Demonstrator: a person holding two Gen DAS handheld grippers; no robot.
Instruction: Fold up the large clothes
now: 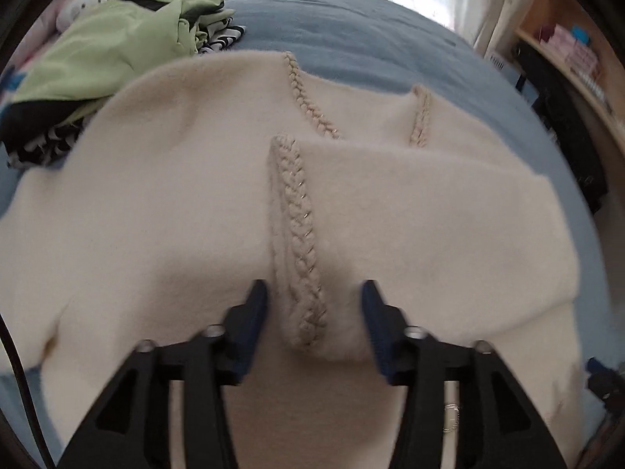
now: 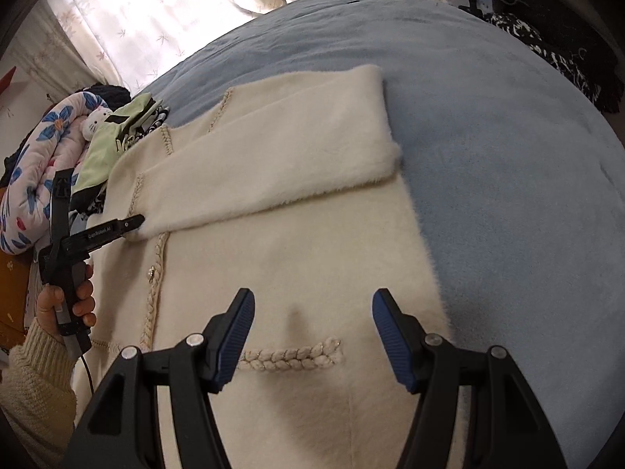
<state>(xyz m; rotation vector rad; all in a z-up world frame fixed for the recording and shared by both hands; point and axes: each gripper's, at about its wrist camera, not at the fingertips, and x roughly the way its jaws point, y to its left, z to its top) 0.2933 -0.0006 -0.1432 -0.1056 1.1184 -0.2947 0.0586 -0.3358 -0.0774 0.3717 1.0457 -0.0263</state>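
Note:
A cream fuzzy coat (image 1: 156,203) with braided trim lies flat on the blue bed (image 1: 351,31); it also shows in the right wrist view (image 2: 297,250). One sleeve (image 2: 281,160) is folded across the body. My left gripper (image 1: 314,305) is open, its blue pads on either side of the sleeve's braided cuff (image 1: 304,312). In the right wrist view the left gripper (image 2: 134,224) sits at the cuff end. My right gripper (image 2: 312,312) is open and empty above the coat's lower part, over a braided pocket trim (image 2: 291,357).
A pile of green and striped clothes (image 1: 109,47) lies at the coat's far left. A floral quilt with a plush toy (image 2: 43,156) sits beside it. Curtains (image 2: 164,19) hang behind the bed. A shelf (image 1: 574,54) stands at the right. Dark clothes (image 2: 554,39) lie at the far right.

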